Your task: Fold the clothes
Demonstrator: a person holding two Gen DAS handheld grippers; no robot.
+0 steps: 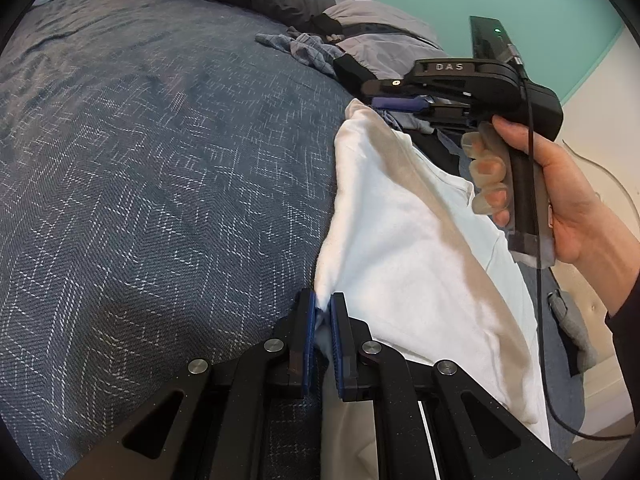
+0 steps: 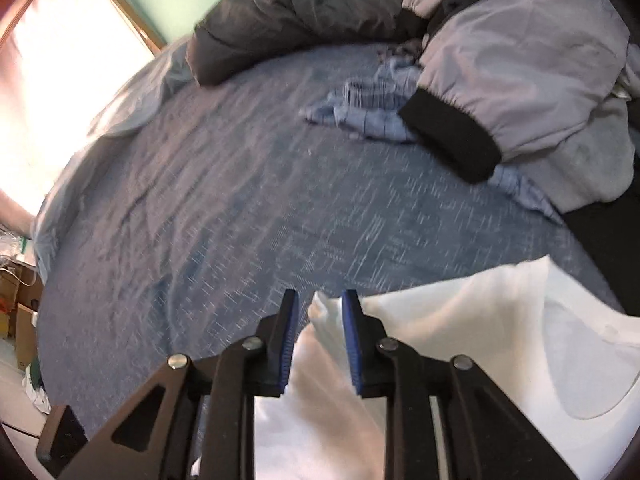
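Spread over a bed (image 1: pixel 140 140) with a blue patterned cover: a white shirt (image 1: pixel 408 248), lying at four o'clock in the left wrist view and at five o'clock in the right wrist view.

Beyond the shirt, toward twelve and one o'clock: a grey jacket (image 2: pixel 520 64) with a black cuff, a crumpled blue checked garment (image 2: pixel 372 108) partly under that cuff, and a dark grey pillow (image 2: pixel 288 12) against the green wall.

Left gripper (image 1: pixel 323 320): jaws nearly closed, pinching a bunched edge of the shirt between the blue pads. Right gripper (image 2: pixel 320 320): jaws a little apart, a peak of shirt fabric standing up in the gap, beside the right-hand pad and clear of the other.

Only in the left wrist view: the right gripper from the side at two o'clock, a hand (image 1: pixel 560 192) around its handle, a black cable hanging down. Only in the right wrist view: a bright window (image 2: pixel 60 92) at ten o'clock and boxes at the bed's edge at eight o'clock.

Right wrist view smeared by motion blur, the cover's pattern streaked. Shirt's lower part cut off by both frames' edges; dark clothes behind the right gripper hard to make out.
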